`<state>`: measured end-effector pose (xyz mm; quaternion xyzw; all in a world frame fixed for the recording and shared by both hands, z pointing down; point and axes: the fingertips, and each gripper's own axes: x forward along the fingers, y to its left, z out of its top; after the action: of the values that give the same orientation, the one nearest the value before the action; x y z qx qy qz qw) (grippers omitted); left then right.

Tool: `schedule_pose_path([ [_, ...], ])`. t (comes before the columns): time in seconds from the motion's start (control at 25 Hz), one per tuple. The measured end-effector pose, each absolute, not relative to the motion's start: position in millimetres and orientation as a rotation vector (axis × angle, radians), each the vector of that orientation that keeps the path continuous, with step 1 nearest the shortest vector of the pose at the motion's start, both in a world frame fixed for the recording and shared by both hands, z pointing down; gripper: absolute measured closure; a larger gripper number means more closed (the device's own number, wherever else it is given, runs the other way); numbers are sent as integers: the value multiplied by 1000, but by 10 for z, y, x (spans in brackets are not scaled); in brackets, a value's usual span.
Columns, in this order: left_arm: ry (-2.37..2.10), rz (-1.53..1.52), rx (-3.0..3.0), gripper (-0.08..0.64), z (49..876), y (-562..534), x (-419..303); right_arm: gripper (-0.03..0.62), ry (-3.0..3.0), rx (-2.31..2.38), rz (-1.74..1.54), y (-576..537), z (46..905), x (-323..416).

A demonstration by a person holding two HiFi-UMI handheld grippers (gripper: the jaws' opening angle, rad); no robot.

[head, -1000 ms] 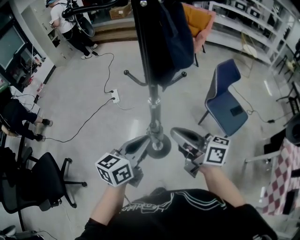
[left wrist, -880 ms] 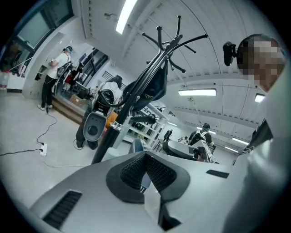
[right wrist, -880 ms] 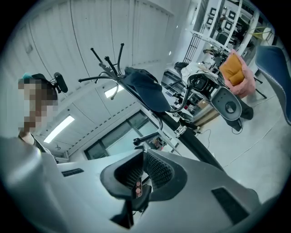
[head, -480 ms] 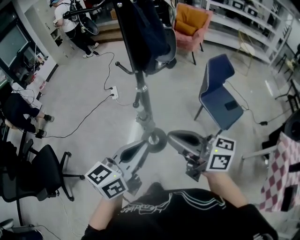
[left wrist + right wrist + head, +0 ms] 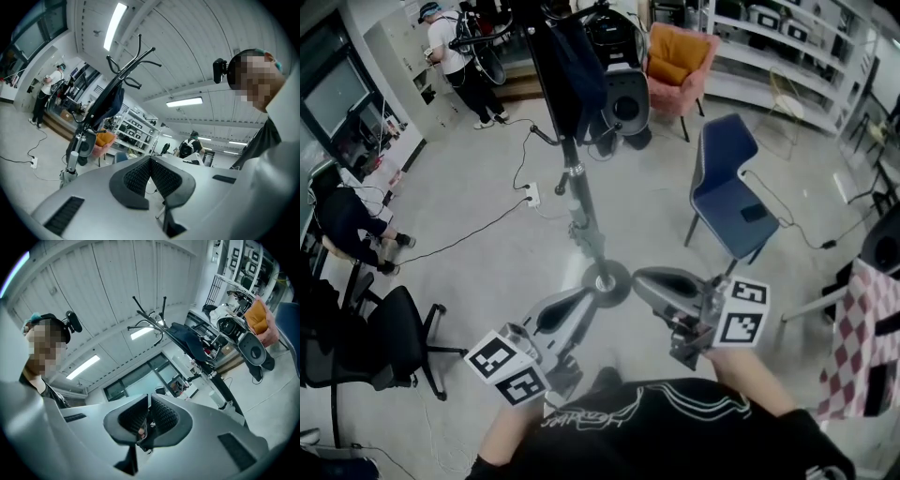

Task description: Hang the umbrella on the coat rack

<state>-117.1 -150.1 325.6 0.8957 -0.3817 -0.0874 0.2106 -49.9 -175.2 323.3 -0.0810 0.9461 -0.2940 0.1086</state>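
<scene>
The coat rack's pole [image 5: 579, 202] rises from a round base [image 5: 607, 279] on the floor. A dark navy umbrella [image 5: 572, 66] hangs from the rack's upper hooks, free of both grippers. It also shows as a dark drape along the pole in the left gripper view [image 5: 111, 99] and the right gripper view [image 5: 190, 341]. My left gripper [image 5: 584, 300] is held near the base, its jaws shut and empty [image 5: 151, 161]. My right gripper [image 5: 643, 277] is beside it, pads together at the tip [image 5: 149, 399]. A small dark bit sits low between them, too small to identify.
A blue chair [image 5: 727, 192] stands right of the rack, an orange armchair [image 5: 675, 56] behind it. A grey round machine [image 5: 623, 94] sits by the rack. A power strip with cables [image 5: 531, 194] lies left. A black office chair [image 5: 389, 347], a seated person [image 5: 342, 220] and a standing person [image 5: 455, 52] are at the left.
Both grippers have drawn back from the rack and risen. The rack now appears farther off and higher left in the head view, with the umbrella left hanging on it.
</scene>
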Motion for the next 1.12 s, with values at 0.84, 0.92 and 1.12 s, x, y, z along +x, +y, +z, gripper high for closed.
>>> schedule_pose_path([
  [0.84,-1108,-258,2529,561,3082,-834,-906,575,2816,-253,-764,-1085,3007,-228],
  [0.92,-1114,-262,2534,561,3054,-789,-877,575,2821,-252,-753,-1041,2984,-195],
  [1.12,-1129,-266,2542,561,3025,-683,-761,575,2830,-242,-735,-930,2949,-74],
])
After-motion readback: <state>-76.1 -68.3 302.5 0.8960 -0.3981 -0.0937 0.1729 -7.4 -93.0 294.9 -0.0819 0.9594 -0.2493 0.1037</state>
